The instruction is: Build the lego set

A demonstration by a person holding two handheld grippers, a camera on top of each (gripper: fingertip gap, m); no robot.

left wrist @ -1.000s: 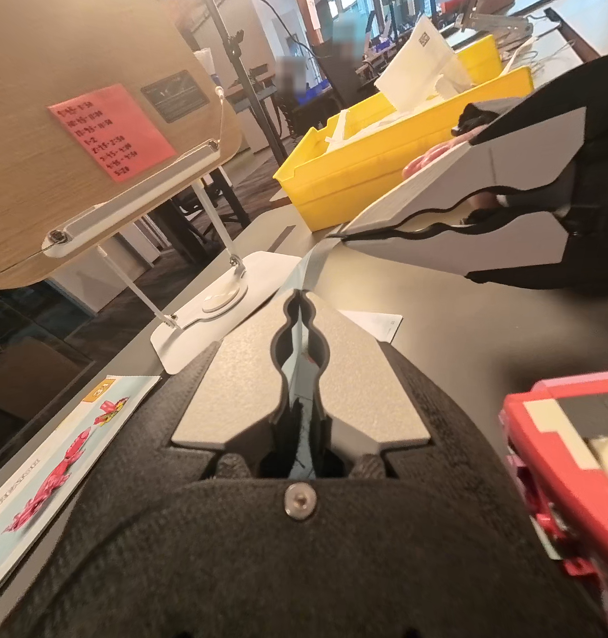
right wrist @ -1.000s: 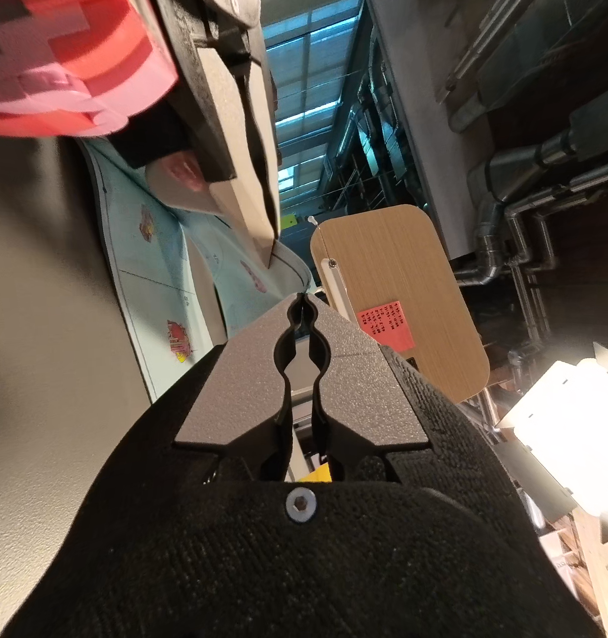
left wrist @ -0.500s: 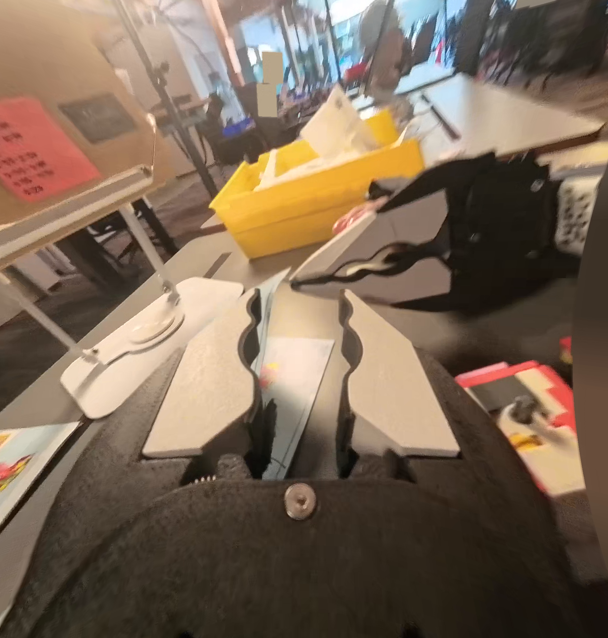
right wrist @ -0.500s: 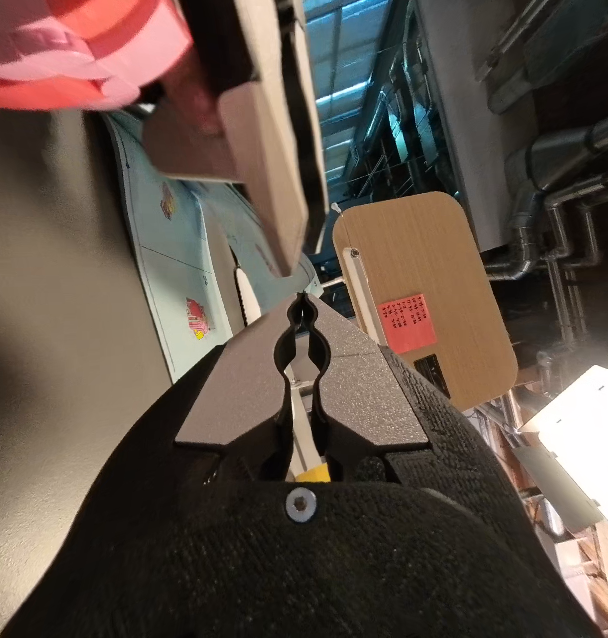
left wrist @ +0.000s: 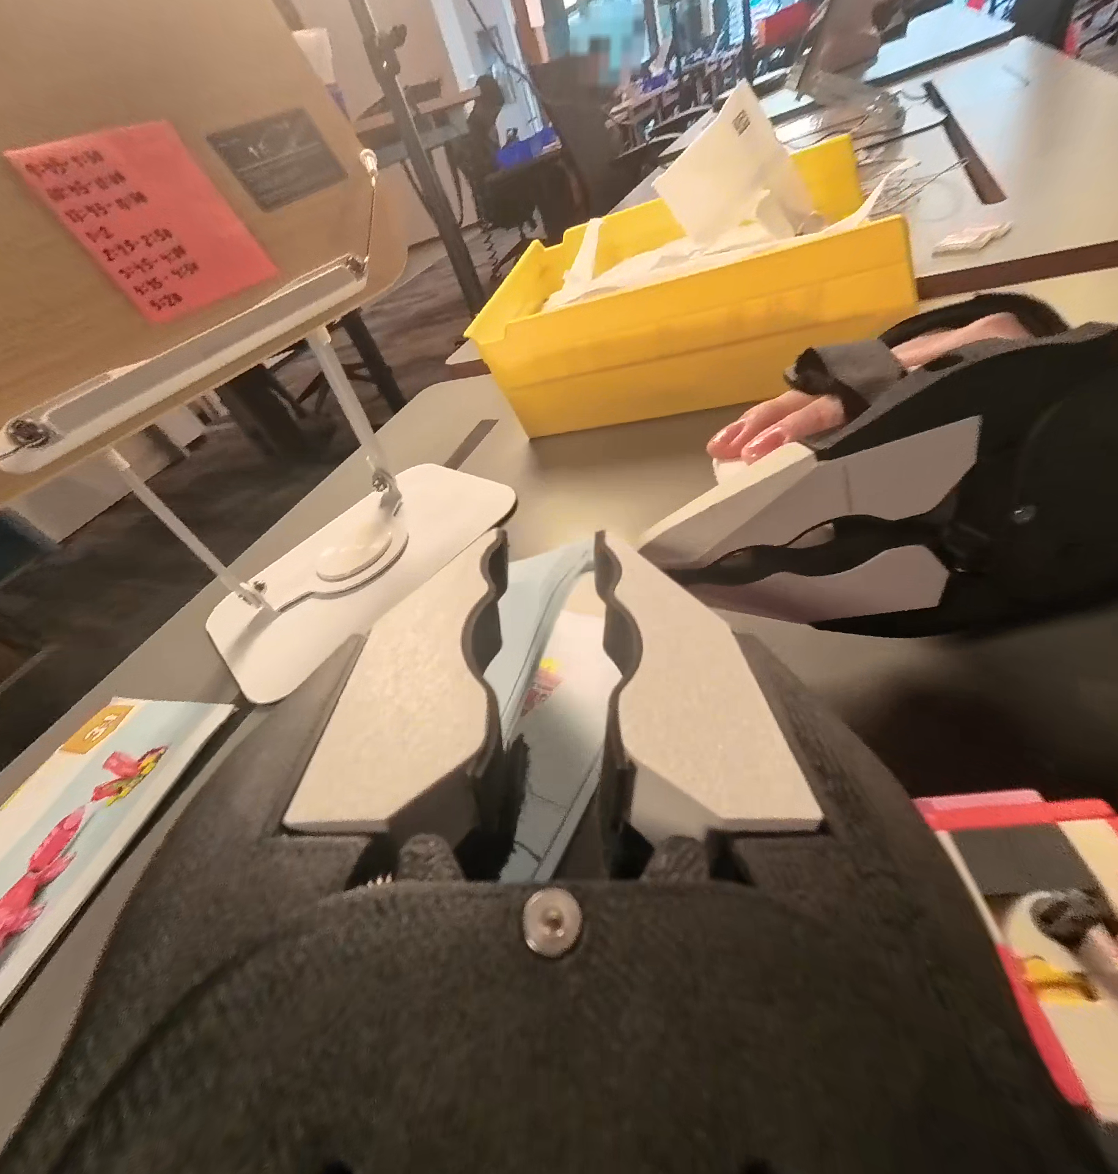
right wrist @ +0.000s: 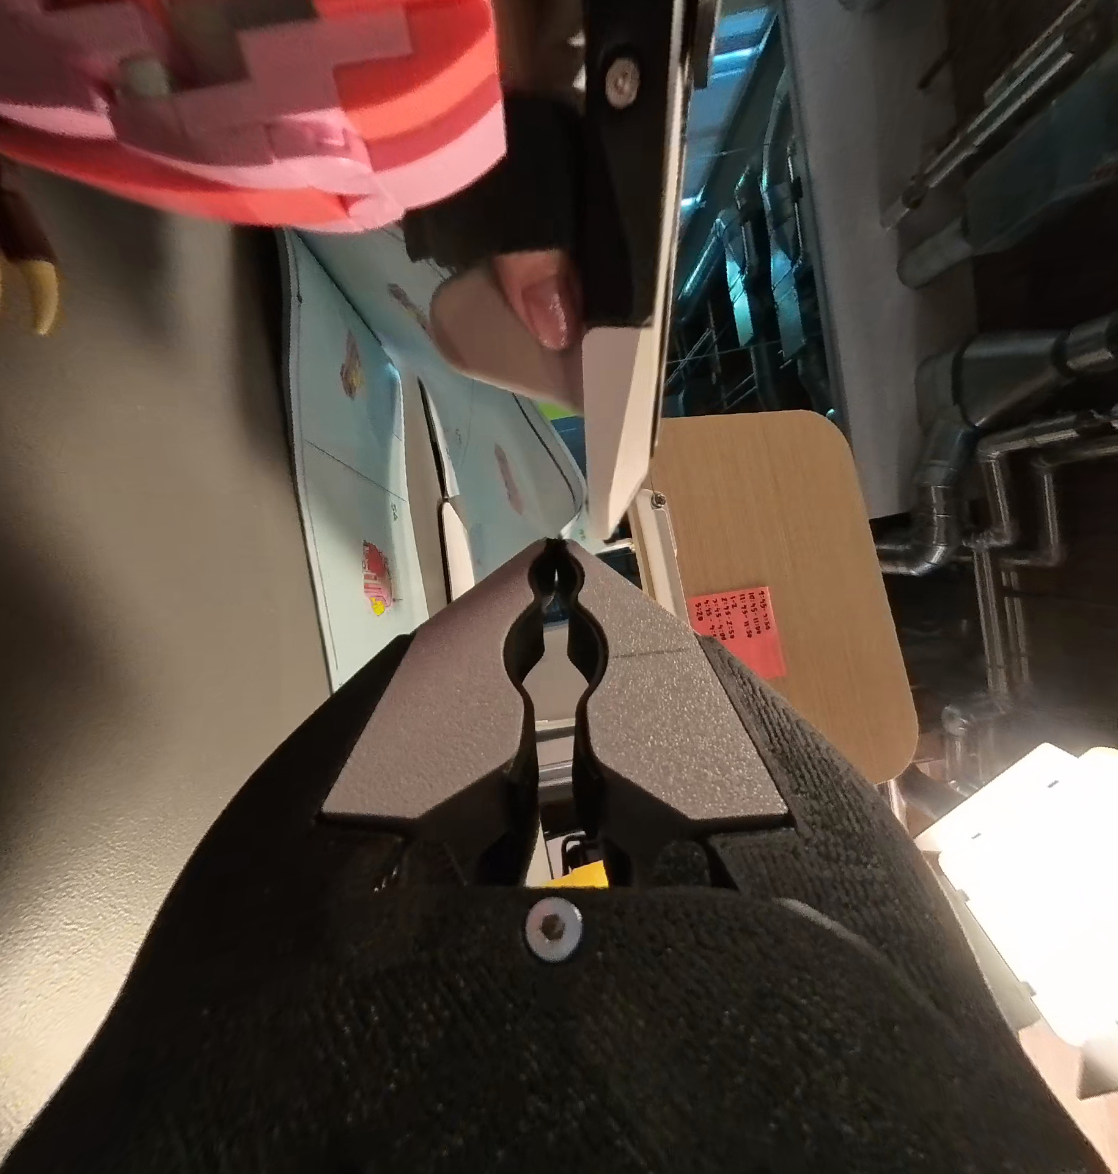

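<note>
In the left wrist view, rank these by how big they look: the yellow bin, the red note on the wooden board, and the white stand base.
1. yellow bin
2. white stand base
3. red note

The base and the note look close in size, and the note sits nearer the camera, so their order is unsure.

The left wrist view is bright and evenly lit, with daylight from windows (left wrist: pixel 613 38) far behind the yellow bin (left wrist: pixel 702 330); its edges smear with motion blur and wide-angle stretch. The right wrist view is dim and contrasty: a white box (right wrist: pixel 1039 902) glares at lower right, shadow covers the table (right wrist: pixel 130 572), and the red-pink model (right wrist: pixel 238 108) is blurred.
</note>
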